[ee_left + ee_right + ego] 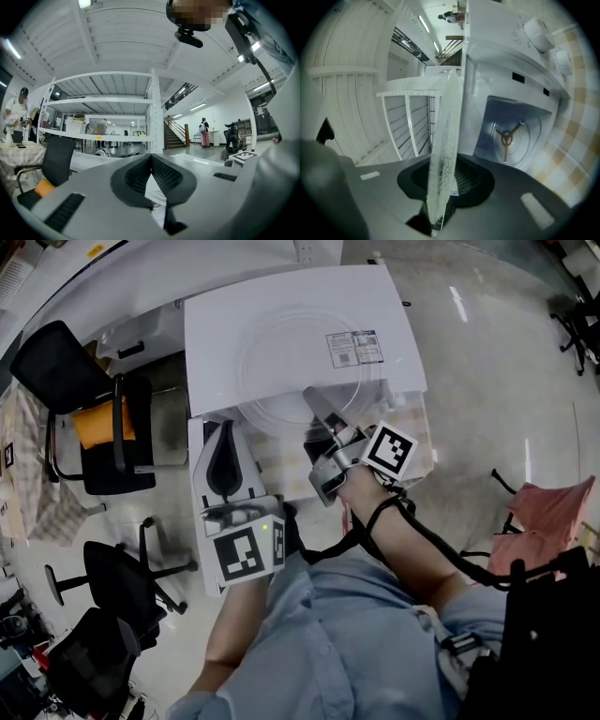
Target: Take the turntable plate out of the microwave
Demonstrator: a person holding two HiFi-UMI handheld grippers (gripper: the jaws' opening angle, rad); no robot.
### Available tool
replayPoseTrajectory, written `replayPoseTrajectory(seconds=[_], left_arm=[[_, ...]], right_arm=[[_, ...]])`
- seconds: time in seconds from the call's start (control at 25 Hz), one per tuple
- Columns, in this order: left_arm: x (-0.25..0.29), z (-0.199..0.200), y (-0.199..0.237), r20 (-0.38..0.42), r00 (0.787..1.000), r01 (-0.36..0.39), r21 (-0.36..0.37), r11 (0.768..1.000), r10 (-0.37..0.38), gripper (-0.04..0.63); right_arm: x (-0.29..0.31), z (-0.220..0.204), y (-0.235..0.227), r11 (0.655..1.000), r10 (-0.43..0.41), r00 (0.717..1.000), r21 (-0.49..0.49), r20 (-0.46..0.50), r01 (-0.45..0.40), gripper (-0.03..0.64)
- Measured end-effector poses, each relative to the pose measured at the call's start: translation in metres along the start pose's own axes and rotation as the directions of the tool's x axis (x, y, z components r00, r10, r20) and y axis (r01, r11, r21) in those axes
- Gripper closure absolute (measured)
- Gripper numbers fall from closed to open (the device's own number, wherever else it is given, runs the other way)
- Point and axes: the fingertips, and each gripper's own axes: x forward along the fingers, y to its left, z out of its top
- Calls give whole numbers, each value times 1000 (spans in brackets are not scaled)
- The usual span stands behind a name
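- Right gripper view: the turntable plate (447,136), judged stiff, slick, breakable glass, is seen edge-on between the loosely parted jaws of the right claw (314,401); its rim is best pinched.
- The plate is laid flat atop the microwave (211,343).
- Both claws are held level; the left claw (225,465) is closed and empty.

left gripper (151,157): jaws closed, black pad tips touching at the far end, nothing clamped; a white sheet shows through the gap below them
rack (108,101): white shelving, far centre-left, boxes on the lower shelf
chair (54,161): black, near left, orange cushion (44,187) on the seat
stairs (176,133): far, right of the rack post
standing person (205,131): far right, by a counter
second person (16,112): far left edge
camera (190,38): top, pointing down
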Motion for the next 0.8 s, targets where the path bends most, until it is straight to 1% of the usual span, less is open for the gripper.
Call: replayPoseTrajectory(seconds=[0.08,0.4,0.56,0.72,0.8], left_arm=[[1,0,-2,0,1000,5,-1,1000,-5,588],[6,-2,-13,-2,1000,30,0,1000,-30,588],[10,-5,-17,-7,999,41,0,999,-41,588],[10,-5,-26,-9,998,63,-2,998,-63,588],[11,-4,-31,-5,997,76,0,997,-76,588]], right_arm=[[-3,-2,-2,1000,-5,1000,-2,-10,5,517],[-20,-14,-4,1000,-23,999,-7,-40,23,515],[-38,-17,-3,1000,-26,998,10,-56,27,499],[-53,-23,0,1000,-27,997,12,-70,28,504],[-57,-24,2,1000,-28,997,11,-72,28,538]])
